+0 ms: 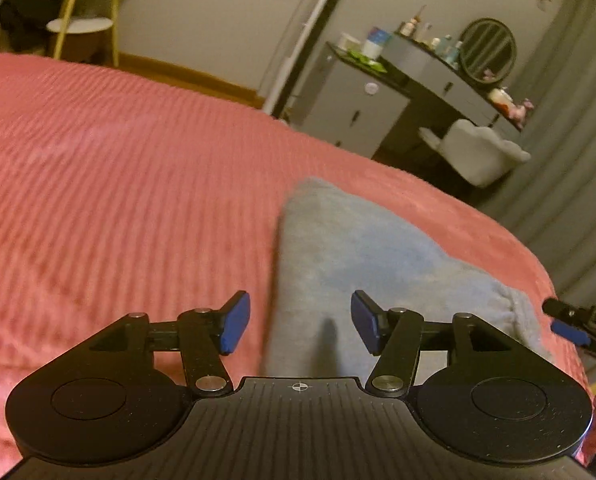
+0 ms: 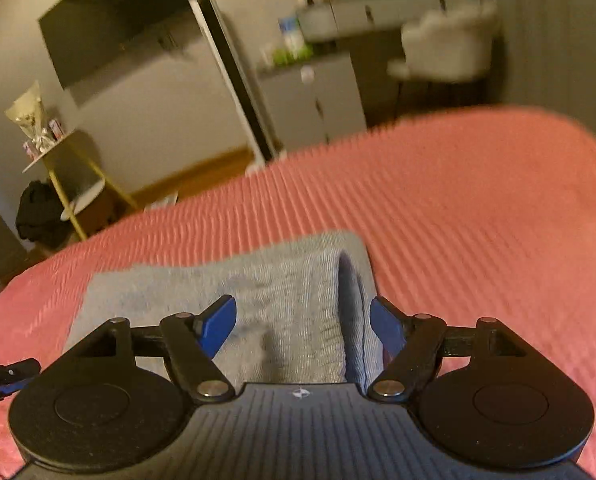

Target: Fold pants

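Grey pants (image 1: 362, 256) lie folded into a compact bundle on the pink ribbed bedspread (image 1: 117, 184). My left gripper (image 1: 300, 322) hovers above the bundle's near left edge, open, nothing between its blue pads. The tip of the right gripper (image 1: 570, 322) shows at the far right edge of the left wrist view. In the right wrist view the same grey pants (image 2: 281, 288) lie below, with a rolled fold along their right side. My right gripper (image 2: 302, 330) hangs over them, open and holding nothing. The left gripper's tip (image 2: 5, 372) pokes in at the left edge.
Beyond the bed stand a grey dresser and vanity (image 1: 362, 108) with bottles and a round mirror (image 1: 488, 50), a white chair (image 1: 478, 152), a leaning white panel (image 1: 310, 36) and a yellow-legged side table (image 1: 81, 28). Grey curtains (image 1: 570, 128) hang at the right.
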Demonstrator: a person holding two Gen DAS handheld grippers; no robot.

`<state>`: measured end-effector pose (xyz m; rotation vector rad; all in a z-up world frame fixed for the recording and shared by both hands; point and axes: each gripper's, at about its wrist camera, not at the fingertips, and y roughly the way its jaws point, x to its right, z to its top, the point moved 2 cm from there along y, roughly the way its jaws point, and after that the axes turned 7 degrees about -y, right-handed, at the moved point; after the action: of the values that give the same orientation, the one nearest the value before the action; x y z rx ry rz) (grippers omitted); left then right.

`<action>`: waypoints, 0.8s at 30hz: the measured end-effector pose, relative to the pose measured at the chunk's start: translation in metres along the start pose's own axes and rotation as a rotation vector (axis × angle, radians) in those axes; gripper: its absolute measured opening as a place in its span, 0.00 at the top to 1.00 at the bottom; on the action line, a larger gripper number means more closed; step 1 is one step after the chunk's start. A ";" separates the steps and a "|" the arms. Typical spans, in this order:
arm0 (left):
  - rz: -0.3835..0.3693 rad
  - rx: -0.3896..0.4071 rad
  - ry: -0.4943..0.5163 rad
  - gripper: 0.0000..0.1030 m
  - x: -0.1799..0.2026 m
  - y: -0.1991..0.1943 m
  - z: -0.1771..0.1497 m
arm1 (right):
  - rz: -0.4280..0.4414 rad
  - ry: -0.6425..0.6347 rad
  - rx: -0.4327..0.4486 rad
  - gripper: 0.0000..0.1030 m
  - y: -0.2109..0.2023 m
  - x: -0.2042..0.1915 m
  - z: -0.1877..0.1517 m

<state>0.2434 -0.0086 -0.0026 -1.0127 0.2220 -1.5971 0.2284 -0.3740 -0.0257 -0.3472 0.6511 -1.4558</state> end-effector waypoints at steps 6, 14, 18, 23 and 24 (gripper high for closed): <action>-0.037 0.022 0.052 0.38 0.039 0.025 -0.011 | 0.106 -0.159 0.064 0.69 -0.003 -0.044 -0.022; 0.134 0.014 0.232 0.55 0.033 0.052 -0.029 | 0.060 -0.160 0.047 1.00 0.029 -0.016 -0.051; 0.096 0.065 0.089 0.50 0.027 0.038 -0.001 | 0.080 -0.135 0.039 1.00 0.027 -0.011 -0.050; 0.088 0.033 0.134 0.47 0.045 0.059 0.032 | 0.087 0.078 0.153 1.00 0.015 0.006 -0.075; 0.102 0.012 0.155 0.46 0.048 0.070 0.037 | 0.089 0.104 0.180 1.00 0.010 0.009 -0.080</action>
<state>0.3216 -0.0592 -0.0016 -0.8554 0.3639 -1.5824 0.1883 -0.3687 -0.0964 -0.1023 0.6056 -1.4418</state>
